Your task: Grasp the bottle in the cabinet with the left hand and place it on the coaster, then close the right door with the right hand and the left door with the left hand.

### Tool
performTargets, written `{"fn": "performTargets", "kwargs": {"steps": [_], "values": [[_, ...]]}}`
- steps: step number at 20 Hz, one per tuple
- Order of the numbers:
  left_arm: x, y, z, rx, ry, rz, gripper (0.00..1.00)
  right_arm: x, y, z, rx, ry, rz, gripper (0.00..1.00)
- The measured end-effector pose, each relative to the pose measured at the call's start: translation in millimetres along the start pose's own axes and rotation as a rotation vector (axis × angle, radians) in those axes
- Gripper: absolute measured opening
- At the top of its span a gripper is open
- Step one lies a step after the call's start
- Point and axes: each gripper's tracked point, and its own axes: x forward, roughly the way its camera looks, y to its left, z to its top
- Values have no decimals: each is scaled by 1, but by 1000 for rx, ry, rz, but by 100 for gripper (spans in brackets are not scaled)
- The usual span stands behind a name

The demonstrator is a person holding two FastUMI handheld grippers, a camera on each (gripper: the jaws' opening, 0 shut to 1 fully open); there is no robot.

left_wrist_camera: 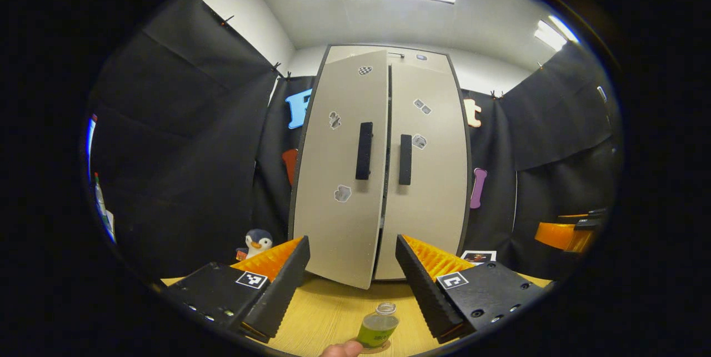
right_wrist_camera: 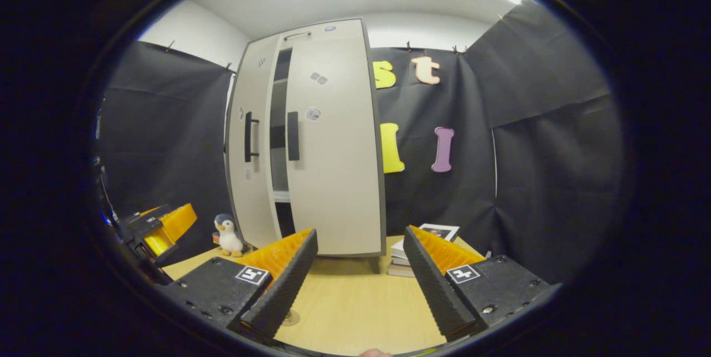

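A small bottle (left_wrist_camera: 377,328) of green liquid stands upright on a round coaster (left_wrist_camera: 382,347) on the wooden table (left_wrist_camera: 328,312), low between my left gripper's fingers and nearer than their tips. The left gripper (left_wrist_camera: 353,287) is open and holds nothing. Behind it the grey cabinet's right door (left_wrist_camera: 430,179) sits flush, while the left door (left_wrist_camera: 339,168) hangs ajar. In the right gripper view the gap (right_wrist_camera: 279,124) between left door (right_wrist_camera: 244,179) and right door (right_wrist_camera: 333,140) shows dark shelves. My right gripper (right_wrist_camera: 358,282) is open, short of the cabinet.
A toy penguin (left_wrist_camera: 256,243) (right_wrist_camera: 228,235) sits left of the cabinet. Stacked books (right_wrist_camera: 422,249) (left_wrist_camera: 477,257) lie to its right. The other gripper shows far right (left_wrist_camera: 572,232) and far left (right_wrist_camera: 161,226). A fingertip (left_wrist_camera: 341,350) shows beside the bottle.
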Motion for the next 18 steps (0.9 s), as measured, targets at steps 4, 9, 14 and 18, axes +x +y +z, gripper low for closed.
{"fn": "performTargets", "kwargs": {"steps": [4, 9, 14, 18], "values": [[-3, 1, -3, -13, 20, 5, 99, 6, -4, 0, 19, 9, -2, 100], [-5, 12, -13, -14, 57, 27, 100, 6, 0, -3, 27, 16, 8, 100], [-3, 12, -16, -27, 76, 24, 95, 3, -3, -8, 19, 30, -1, 100], [-2, 10, -16, -21, 73, 18, 95, 2, -7, -9, 28, 31, -15, 99]]}}
